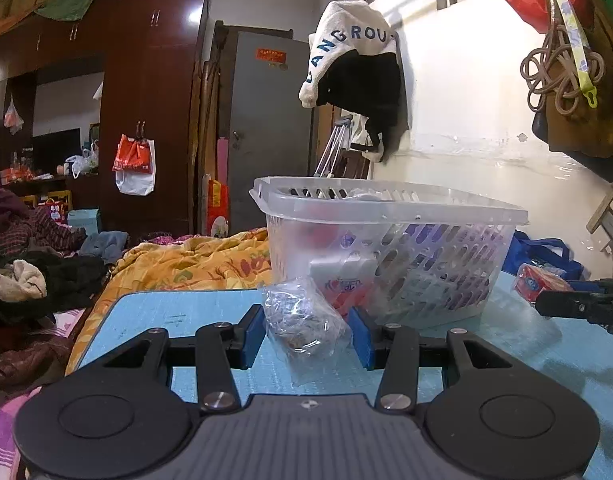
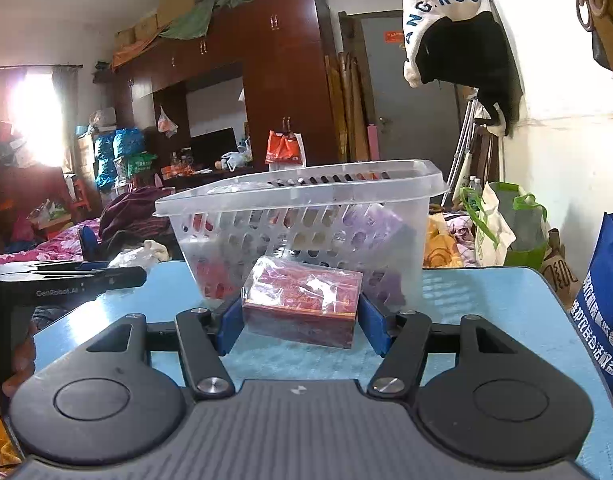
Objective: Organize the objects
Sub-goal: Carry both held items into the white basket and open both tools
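A clear plastic basket (image 1: 394,204) stands on the light blue table (image 1: 166,312) and holds several packets. In the left wrist view, a clear plastic bag (image 1: 302,320) with dark contents sits between the blue pads of my left gripper (image 1: 308,332), which closes on its sides. In the right wrist view, a dark red box in clear wrap (image 2: 302,300) sits between the pads of my right gripper (image 2: 302,322), in front of the basket (image 2: 298,196). The red box also shows at the right in the left wrist view (image 1: 540,282). The left gripper's side shows in the right wrist view (image 2: 70,280).
A bed with an orange quilt (image 1: 194,260) and piled clothes (image 1: 30,256) lies beyond the table's far edge. A blue bag (image 2: 602,300) stands at the table's right. Bags and a jacket (image 1: 354,60) hang on the wall. Dark wardrobes (image 1: 146,100) stand behind.
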The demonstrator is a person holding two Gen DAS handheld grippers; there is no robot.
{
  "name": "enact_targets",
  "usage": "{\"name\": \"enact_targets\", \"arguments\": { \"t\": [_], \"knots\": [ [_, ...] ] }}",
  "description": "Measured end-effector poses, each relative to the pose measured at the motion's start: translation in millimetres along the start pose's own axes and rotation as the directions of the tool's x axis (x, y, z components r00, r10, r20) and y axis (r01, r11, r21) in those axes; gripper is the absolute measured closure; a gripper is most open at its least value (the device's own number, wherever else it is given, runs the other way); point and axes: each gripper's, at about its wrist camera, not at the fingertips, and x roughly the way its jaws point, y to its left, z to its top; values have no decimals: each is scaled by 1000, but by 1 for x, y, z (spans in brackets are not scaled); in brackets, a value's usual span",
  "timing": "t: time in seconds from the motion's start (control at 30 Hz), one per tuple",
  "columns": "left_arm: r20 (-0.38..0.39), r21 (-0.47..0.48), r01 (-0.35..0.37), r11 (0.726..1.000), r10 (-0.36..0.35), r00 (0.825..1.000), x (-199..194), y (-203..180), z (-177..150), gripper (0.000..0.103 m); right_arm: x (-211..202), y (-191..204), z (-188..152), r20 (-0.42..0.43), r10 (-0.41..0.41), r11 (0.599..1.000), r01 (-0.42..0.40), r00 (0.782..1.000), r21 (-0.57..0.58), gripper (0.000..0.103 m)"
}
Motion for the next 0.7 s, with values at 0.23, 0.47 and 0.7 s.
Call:
{"name": "enact_targets", "arguments": {
  "t": [0.23,0.47,0.7],
  "knots": [
    [18,14,-7,1000,6,1000,-4,0,-1,53,-5,5,-3,26,10,1000,-9,1000,-30,39],
    [127,-16,65,998,-62,990,-33,-12,33,53,-28,14,28,159,92,994,-80,983,-79,39],
    [57,24,64,998,-65,996,21,-41,148,53,33,22,123,144,-29,971,62,989,-230,38]
  ]
}}
